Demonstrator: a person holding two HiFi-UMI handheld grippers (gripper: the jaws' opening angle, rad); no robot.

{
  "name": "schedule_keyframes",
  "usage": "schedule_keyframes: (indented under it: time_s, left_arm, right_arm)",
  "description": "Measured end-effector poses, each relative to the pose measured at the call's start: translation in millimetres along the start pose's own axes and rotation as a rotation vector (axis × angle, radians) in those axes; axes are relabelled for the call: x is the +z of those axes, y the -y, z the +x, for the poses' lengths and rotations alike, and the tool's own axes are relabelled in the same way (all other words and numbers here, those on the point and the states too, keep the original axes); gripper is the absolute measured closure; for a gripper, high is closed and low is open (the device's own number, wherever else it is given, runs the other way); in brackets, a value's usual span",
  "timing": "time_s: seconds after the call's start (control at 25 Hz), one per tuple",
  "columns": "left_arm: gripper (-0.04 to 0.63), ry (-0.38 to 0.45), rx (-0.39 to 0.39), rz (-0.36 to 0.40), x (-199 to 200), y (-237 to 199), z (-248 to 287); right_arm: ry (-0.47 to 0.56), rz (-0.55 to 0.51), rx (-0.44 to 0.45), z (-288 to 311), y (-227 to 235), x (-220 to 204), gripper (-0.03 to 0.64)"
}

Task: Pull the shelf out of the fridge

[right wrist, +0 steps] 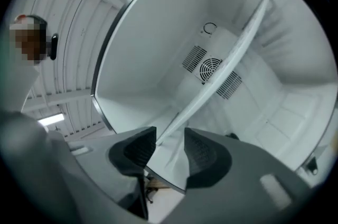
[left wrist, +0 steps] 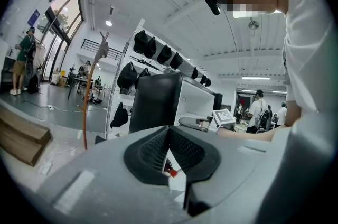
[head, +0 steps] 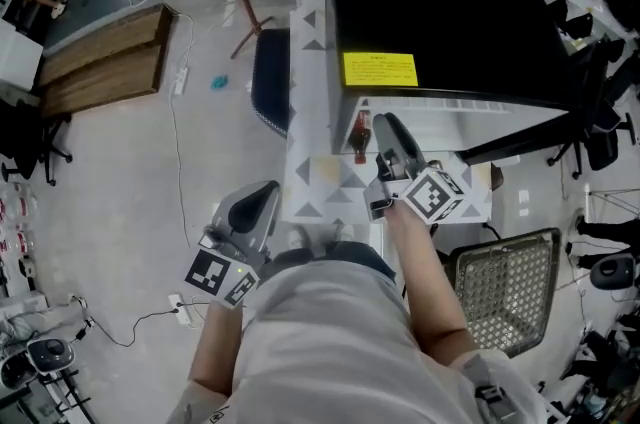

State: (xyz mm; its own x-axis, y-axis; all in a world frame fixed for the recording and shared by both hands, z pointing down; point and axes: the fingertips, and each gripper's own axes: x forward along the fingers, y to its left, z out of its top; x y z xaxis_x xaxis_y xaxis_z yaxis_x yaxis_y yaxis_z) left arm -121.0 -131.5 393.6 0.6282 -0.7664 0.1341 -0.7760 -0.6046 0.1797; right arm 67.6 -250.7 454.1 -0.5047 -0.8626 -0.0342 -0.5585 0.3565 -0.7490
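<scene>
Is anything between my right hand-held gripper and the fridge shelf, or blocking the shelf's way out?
Nothing visible. The edge of the shelf sits between the open jaws of the right hand-held gripper, and the fridge front is open. A bottle stands just left of that gripper; whether it intrudes is unclear.

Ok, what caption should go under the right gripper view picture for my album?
Open right gripper, jaws either side of the front edge of the shelf inside the white fridge.

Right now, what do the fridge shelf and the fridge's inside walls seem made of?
Shelf: white edge strip looks like plastic; its pale, smooth panel could be glass or plastic. Inside walls: smooth white moulded plastic, judging by rounded corners and sheen.
</scene>
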Motion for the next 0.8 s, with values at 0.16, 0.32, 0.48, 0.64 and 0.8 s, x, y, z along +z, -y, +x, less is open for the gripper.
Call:
schedule_keyframes:
  time_s: [0.16, 0.32, 0.48, 0.64, 0.8]
  left_arm:
    - [0.588, 0.002, 0.034, -0.005, -2.6, -1.9, -1.7]
    - [0.588, 0.009, 0.066, -0.014, -3.6, -5.2, -4.3]
    - [0.588, 0.013, 0.086, -0.016, -3.1, -7.6, -7.1]
    - [0.588, 0.015, 0.097, -0.017, -2.4, -9.8, -8.9]
    - [0.588, 0.016, 0.105, -0.020, -3.3, -11.0, -11.0]
  right_arm:
    - [0.025, 0.106, 0.050, 13.6, 3.8, 6.9, 0.456]
    - [0.043, 0.217, 0.043, 22.7, 17.6, 12.2, 0.456]
    - [0.083, 0.329, 0.035, 30.3, 25.1, 18.7, 0.456]
    - [0.125, 0.400, 0.011, 36.1, 32.1, 25.7, 0.488]
    - [0.192, 0.497, -0.049, 33.9, 44.0, 26.3, 0.565]
